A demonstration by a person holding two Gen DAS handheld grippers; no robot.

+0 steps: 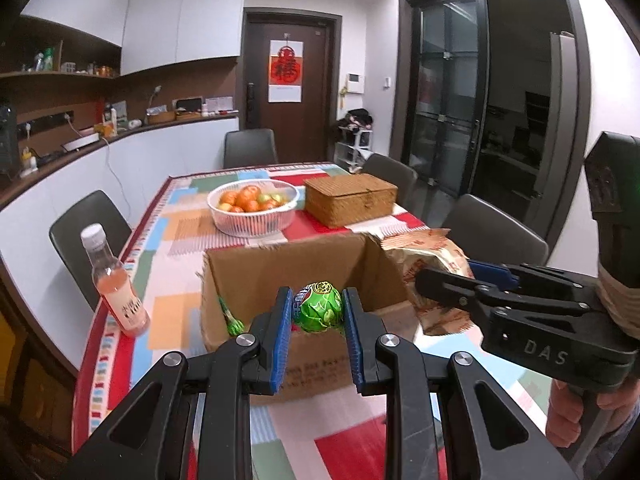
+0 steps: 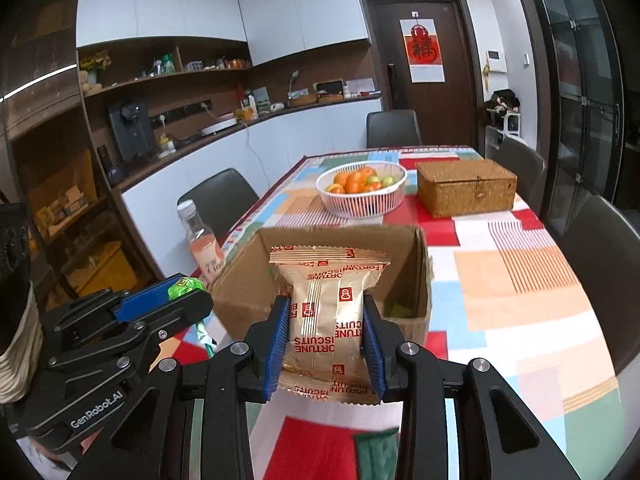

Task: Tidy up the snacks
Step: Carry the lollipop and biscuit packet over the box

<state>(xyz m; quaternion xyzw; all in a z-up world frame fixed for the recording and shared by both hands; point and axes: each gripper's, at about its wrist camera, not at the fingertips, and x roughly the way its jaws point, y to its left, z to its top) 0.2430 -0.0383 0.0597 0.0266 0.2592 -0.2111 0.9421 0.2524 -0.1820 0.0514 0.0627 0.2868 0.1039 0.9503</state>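
Note:
My left gripper (image 1: 316, 320) is shut on a round green-wrapped candy (image 1: 319, 307) and holds it over the near edge of an open cardboard box (image 1: 256, 272). Another green candy (image 1: 231, 318) lies inside the box at its left. My right gripper (image 2: 326, 336) is shut on a gold Fortune Biscuits packet (image 2: 328, 312), held upright just in front of the same box (image 2: 244, 280). The right gripper (image 1: 448, 284) with its packet (image 1: 428, 256) also shows in the left wrist view, at the box's right side. The left gripper (image 2: 176, 300) shows at the left of the right wrist view.
A bottle of pink drink (image 1: 114, 284) stands on the patchwork tablecloth (image 1: 172, 248) left of the box. Behind it are a white fruit basket (image 1: 254, 208) and a closed wicker box (image 1: 350, 198). Grey chairs surround the table. A green item (image 2: 376, 452) lies near the front edge.

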